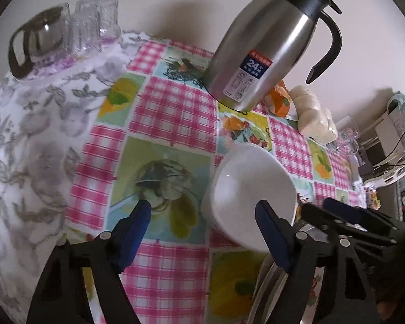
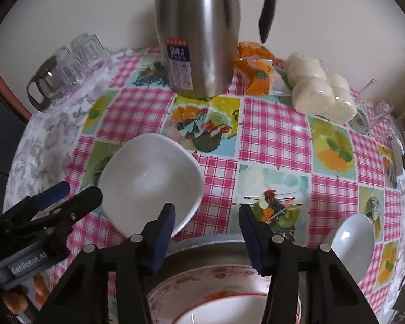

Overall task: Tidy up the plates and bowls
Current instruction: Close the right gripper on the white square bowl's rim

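My left gripper (image 1: 203, 210) and right gripper (image 2: 206, 217) both stand apart, empty, over the squarish white glazed ceramic bowl (image 2: 151, 181) on the checked tablecloth (image 2: 272, 135); it looks stiff, slick and breakable, so I'd pinch its thin rim.

We see the square bowl (image 2: 151, 181) on the table (image 2: 272, 132) toward its middle, the thermos jug (image 2: 199, 32) behind it at the far edge. The glasses (image 2: 78, 56) stand at the far left corner, the bagged buns (image 2: 321, 91) right of the jug. A round bowl (image 2: 351, 243) lies near the right edge, stacked plates (image 2: 210, 283) at the near edge.
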`<state>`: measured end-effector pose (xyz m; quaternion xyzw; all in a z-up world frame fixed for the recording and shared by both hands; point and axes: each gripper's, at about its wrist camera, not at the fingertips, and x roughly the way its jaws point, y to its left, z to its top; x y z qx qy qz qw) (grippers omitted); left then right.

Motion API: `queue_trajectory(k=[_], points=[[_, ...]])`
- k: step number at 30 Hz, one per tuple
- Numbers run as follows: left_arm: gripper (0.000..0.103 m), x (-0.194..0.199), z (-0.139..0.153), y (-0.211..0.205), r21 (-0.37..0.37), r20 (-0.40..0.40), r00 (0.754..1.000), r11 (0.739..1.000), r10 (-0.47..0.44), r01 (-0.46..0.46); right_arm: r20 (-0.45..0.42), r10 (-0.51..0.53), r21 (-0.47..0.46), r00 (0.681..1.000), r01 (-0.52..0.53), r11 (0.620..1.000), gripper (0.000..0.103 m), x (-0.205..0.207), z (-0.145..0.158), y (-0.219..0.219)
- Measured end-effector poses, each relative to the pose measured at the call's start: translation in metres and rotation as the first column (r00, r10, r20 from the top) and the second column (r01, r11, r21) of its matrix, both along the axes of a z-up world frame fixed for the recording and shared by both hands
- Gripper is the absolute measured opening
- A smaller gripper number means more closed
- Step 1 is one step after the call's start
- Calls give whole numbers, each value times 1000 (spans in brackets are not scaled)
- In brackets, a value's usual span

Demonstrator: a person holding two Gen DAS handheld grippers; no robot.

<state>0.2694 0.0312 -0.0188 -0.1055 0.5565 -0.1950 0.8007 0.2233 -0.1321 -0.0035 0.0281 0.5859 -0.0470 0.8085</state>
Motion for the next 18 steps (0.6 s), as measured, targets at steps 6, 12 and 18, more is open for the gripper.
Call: queue_trajectory(k=[6,12,18], points=[[55,11,-14,-7,-25,-52,999,1000,5,-6,-36,-12,-6,999,12,1000,34,14,-14,2],[37,17,-25,-13,-27,-84,996,1000,0,-3,-82,-29,-3,996,29,1000,22,25,-27,-1],[28,20,-34,-19,-13,-114,993,1000,-8,6,-120,-2,-21,993,0,1000,13,32,-36,8]])
